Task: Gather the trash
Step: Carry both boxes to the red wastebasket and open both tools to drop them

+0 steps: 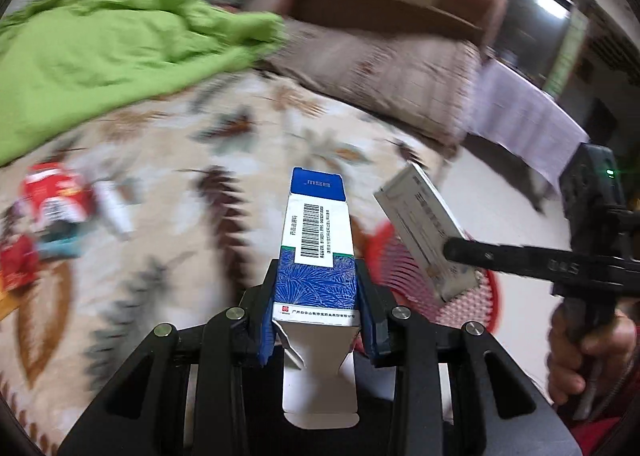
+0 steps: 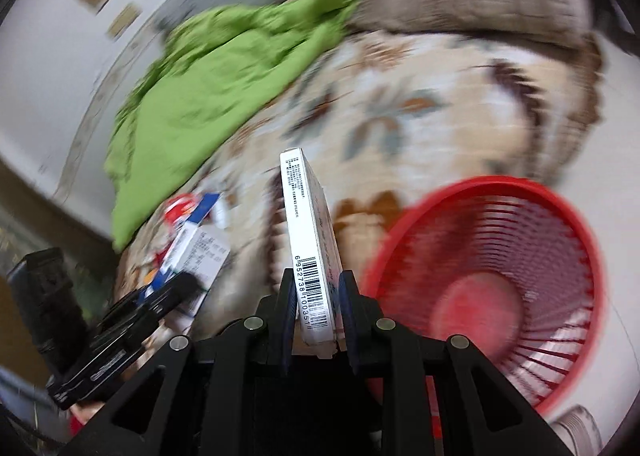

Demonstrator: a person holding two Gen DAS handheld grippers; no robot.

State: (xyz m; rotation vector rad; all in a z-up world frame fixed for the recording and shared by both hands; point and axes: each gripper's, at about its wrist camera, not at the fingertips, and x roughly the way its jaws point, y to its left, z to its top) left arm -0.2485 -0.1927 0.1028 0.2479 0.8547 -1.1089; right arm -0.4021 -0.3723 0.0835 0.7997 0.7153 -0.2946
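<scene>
Closest to the left wrist camera, the left tool (image 1: 316,312) is clenched on a tall blue-and-white cardboard medicine box (image 1: 316,252) with a barcode label, its torn bottom flap hanging open towards the lens and its top sticking out ahead of the fingers. In the right wrist view the right tool (image 2: 314,308) is likewise clamped on a thin white cardboard box (image 2: 310,252), held edge-on with a barcode along its narrow side. Both boxes are up off the patterned floral bedspread (image 1: 192,160), near the red plastic slatted wastebasket (image 2: 492,284), which lies just to the right of the white box and looks empty as far as its blurred inside shows. So I judge the task to be early: two pieces are picked up but not yet dropped in. Still to collect are a red-and-white crumpled wrapper (image 1: 56,196) and other small litter beside it on the bedspread, close to a rumpled green cloth (image 1: 112,40).
</scene>
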